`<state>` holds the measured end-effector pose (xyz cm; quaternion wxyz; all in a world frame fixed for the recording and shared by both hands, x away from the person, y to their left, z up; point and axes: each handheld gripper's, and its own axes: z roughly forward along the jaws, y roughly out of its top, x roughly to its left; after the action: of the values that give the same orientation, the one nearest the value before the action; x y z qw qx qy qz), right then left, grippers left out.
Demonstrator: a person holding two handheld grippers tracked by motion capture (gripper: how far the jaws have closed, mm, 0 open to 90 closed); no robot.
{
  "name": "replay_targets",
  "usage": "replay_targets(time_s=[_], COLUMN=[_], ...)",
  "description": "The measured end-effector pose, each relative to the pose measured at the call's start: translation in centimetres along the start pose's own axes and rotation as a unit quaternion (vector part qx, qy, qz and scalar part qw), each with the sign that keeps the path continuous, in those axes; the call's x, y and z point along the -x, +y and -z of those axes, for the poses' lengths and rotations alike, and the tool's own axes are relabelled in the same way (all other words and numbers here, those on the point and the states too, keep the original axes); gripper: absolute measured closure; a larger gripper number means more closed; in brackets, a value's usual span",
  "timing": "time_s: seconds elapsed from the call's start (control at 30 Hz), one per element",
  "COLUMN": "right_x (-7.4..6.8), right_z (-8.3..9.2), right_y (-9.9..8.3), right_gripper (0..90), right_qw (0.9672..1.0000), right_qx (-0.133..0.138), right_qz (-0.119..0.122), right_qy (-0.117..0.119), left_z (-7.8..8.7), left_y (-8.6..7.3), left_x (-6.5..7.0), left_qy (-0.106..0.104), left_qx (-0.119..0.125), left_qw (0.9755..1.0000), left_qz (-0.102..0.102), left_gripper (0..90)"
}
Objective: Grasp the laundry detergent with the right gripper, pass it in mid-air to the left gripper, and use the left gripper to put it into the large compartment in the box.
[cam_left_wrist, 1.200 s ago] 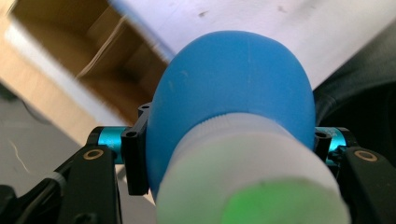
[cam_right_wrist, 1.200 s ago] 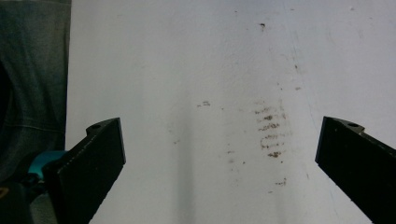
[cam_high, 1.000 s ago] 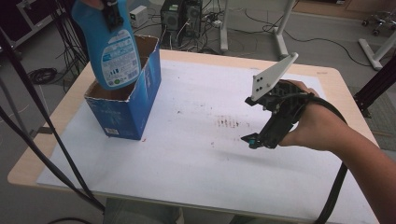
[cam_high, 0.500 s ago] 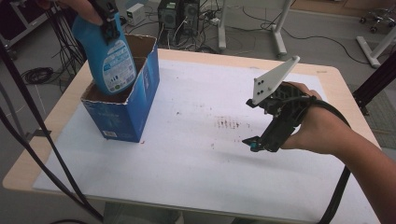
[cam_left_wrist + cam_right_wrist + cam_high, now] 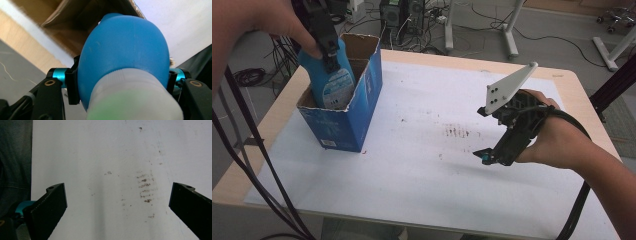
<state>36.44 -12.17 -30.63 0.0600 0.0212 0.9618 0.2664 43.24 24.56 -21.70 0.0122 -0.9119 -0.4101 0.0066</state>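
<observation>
A blue bottle (image 5: 332, 82) with a pale label stands partly sunk into an open blue cardboard box (image 5: 357, 117) at the table's left. My left gripper (image 5: 326, 47) comes from above and is shut on the bottle's upper part. In the left gripper view the blue bottle (image 5: 125, 47) with its white neck bulges between the two jaws, above the box's brown inside (image 5: 75, 22). My right gripper (image 5: 489, 156) hovers over the right half of the table, held by a hand. Its jaws stand wide open, with nothing between them but the white table sheet (image 5: 112, 157).
The white sheet on the table (image 5: 422, 180) carries brown smudges (image 5: 456, 131) near the middle. The table's wooden rim (image 5: 584, 107) shows at the right. Black cables (image 5: 257, 170) hang down past the left front edge. Stands and wires are on the floor behind.
The left gripper has lowered the bottle from above the box down into it. The right gripper has stayed where it was.
</observation>
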Motion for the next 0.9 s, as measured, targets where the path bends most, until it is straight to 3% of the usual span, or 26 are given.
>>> replay_targets(time_s=[0.23,0.37,0.43,0.6,0.9], right_x=[-0.1,-0.1,-0.1,-0.2,-0.2], right_z=[-0.3,-0.5,-0.6,-1.0,-1.5], right_y=[-0.4,-0.6,-0.6,-0.3,-0.2], right_gripper=[0.6,0.6,0.6,0.6,0.6], right_qw=[1.0000,0.9999,0.9999,0.9998,0.9998], right_qx=[-0.005,-0.010,-0.011,-0.014,-0.015], right_qz=[-0.006,-0.008,-0.009,-0.008,-0.008], right_qy=[0.002,0.003,0.004,0.007,0.010], left_z=[-3.4,-4.9,-5.5,-7.0,-7.1], left_y=[0.6,0.8,0.9,1.0,1.1], left_x=[-0.1,-0.2,-0.3,-0.5,-1.0], left_qy=[-0.001,0.006,0.009,0.005,-0.005], left_qx=[-0.002,0.006,0.003,-0.001,0.007], left_qw=[0.9988,0.9965,0.9959,0.9955,0.9969], left_qz=[-0.049,-0.083,-0.090,-0.094,-0.078], left_gripper=[37.2,37.2,37.1,37.1,36.7])
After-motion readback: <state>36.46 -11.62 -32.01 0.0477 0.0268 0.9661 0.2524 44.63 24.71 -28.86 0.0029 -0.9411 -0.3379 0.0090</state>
